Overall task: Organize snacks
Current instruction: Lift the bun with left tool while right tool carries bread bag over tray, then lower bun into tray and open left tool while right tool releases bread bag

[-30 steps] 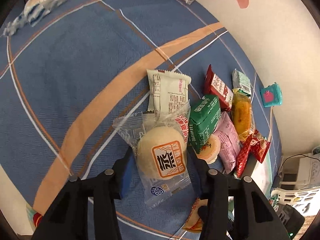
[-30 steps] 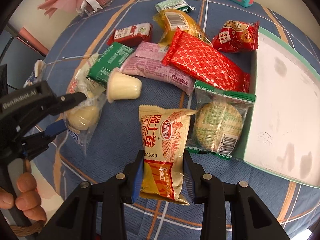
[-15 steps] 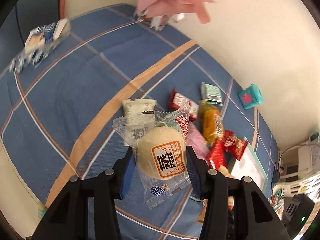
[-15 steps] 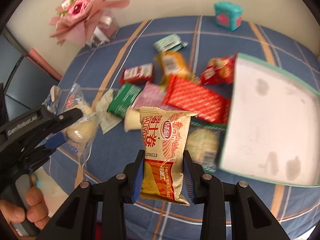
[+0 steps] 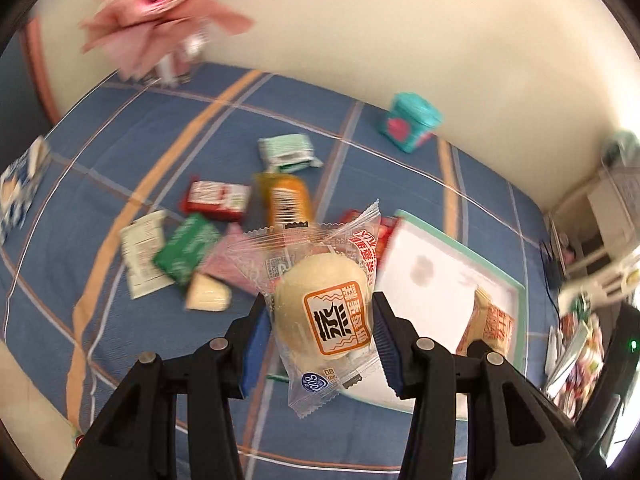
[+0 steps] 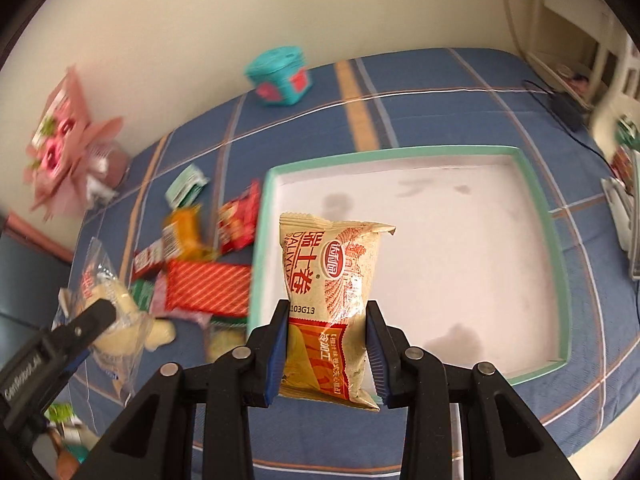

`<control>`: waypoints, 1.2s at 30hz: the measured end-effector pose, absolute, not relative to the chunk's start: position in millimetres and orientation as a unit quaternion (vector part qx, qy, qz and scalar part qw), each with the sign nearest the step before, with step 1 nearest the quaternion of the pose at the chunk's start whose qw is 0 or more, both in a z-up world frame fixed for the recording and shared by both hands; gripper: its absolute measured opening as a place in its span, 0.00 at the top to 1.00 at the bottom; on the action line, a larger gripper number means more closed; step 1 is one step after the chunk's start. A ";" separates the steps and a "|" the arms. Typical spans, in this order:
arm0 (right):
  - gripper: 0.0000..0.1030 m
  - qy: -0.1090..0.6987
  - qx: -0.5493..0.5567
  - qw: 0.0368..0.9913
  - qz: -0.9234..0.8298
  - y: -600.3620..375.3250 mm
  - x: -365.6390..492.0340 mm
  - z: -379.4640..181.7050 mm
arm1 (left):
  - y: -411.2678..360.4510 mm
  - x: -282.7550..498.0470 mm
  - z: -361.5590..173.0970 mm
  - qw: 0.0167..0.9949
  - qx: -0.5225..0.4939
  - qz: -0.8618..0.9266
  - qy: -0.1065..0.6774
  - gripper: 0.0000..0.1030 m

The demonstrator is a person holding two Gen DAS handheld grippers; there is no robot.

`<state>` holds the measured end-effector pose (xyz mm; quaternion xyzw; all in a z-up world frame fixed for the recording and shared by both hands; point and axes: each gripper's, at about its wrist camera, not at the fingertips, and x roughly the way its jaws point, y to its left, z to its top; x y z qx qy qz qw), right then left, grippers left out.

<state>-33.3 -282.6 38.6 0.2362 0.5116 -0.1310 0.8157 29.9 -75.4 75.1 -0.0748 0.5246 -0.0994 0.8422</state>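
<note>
Over the blue tabletop [image 6: 440, 92], both grippers have lifted toward the tray [image 6: 560, 264]: left gripper [image 5: 320, 320] clamped on bun [image 5: 320, 312], right gripper [image 6: 326, 344] on pouch [image 6: 332, 280].

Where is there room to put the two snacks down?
The white floor of the green-rimmed box is bare from rim to rim. Blue cloth between the box and the teal tin is free too. It is crowded left of the box, where the red striped packet and orange packet pile up.

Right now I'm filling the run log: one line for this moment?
left gripper: shut on bun packet | right gripper: shut on tan snack bag | tray: unfilled
</note>
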 end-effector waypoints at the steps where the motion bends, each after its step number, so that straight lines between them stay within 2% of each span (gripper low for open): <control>1: 0.63 0.510 0.242 0.814 -0.139 -291.1 -34.2 37.6 | -85.0 29.5 75.2 0.842 -0.069 -0.106 0.525 0.51; 8: 0.63 0.501 0.281 0.801 -0.171 -339.0 -31.0 21.2 | -166.8 35.7 65.8 0.837 -0.019 -0.147 0.527 0.51; 15: 0.63 0.494 0.263 0.805 -0.198 -364.3 -19.5 9.3 | -215.3 56.7 32.6 0.829 0.007 -0.166 0.533 0.51; 27: 0.63 0.493 0.270 0.789 -0.246 -412.2 -3.7 -15.2 | -239.1 91.9 -16.4 0.819 0.012 -0.181 0.545 0.51; 36: 0.63 0.498 0.261 0.788 -0.252 -415.1 0.2 -20.2 | -246.2 95.2 -23.6 0.812 0.011 -0.192 0.552 0.50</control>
